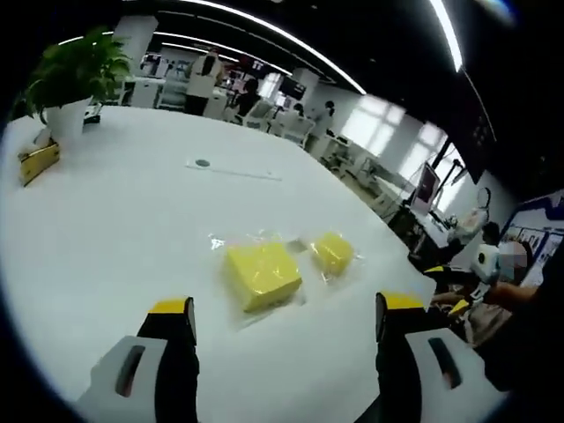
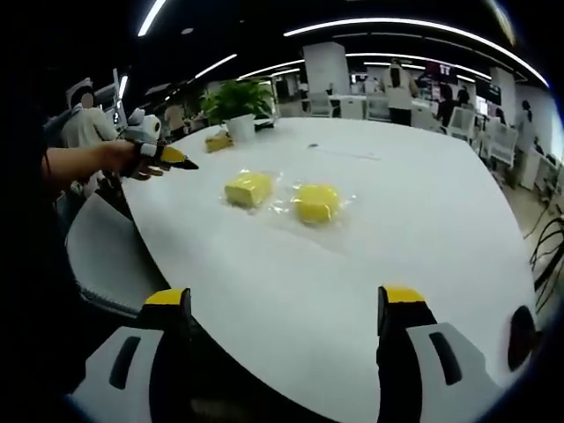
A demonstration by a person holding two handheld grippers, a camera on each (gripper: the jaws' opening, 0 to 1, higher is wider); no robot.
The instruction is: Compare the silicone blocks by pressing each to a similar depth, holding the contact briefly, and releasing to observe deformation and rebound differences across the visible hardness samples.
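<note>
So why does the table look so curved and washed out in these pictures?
Left gripper view: the fisheye lens bows the white table, ceiling strip lights bleach it, and the wrapped yellow blocks show plastic glare. Right gripper view: same bending at the table edge, bright windows blown out, and the background is soft.

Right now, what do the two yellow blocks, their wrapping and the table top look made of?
Larger yellow block: matte, opaque, soft-looking, likely silicone or foam; the look leaves it open.
Smaller yellow block: same matte yellow, rounder edges, probably the same family.
Wrapping: thin clear plastic film; it crinkles and catches glints.
Table top: smooth white, faint sheen, probably laminate or coated board.
</note>
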